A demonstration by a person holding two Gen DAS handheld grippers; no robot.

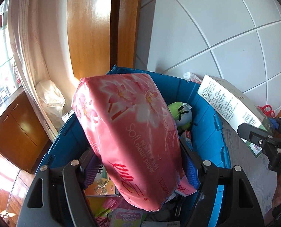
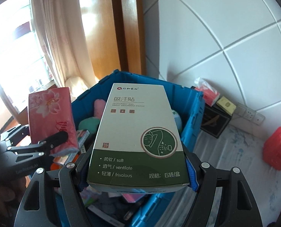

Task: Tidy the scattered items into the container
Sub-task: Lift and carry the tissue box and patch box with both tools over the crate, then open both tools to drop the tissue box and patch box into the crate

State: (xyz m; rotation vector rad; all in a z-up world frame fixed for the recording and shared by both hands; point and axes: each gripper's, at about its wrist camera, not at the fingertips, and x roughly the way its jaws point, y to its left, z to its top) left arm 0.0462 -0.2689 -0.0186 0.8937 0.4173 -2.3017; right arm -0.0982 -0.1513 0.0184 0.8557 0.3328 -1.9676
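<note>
Held over the blue crate [image 2: 189, 117]: pink floral tissue pack [image 1: 129, 132] clamped in left fingers [image 1: 92, 170], green-and-white patch box [image 2: 138, 138] in right fingers [image 2: 191, 176].

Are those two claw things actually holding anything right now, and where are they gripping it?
Yes. The left gripper clamps the pink tissue pack by its near end; the right gripper clamps the green-and-white box by its near end's sides.

I see a pale, blue-flecked table top [image 2: 235, 151] carrying the blue crate [image 2: 194, 117]. Right of the crate, by the tiled wall: 1 black box [image 2: 214, 122], touching the crate; 1 red plastic case [image 2: 277, 147] well apart.
</note>
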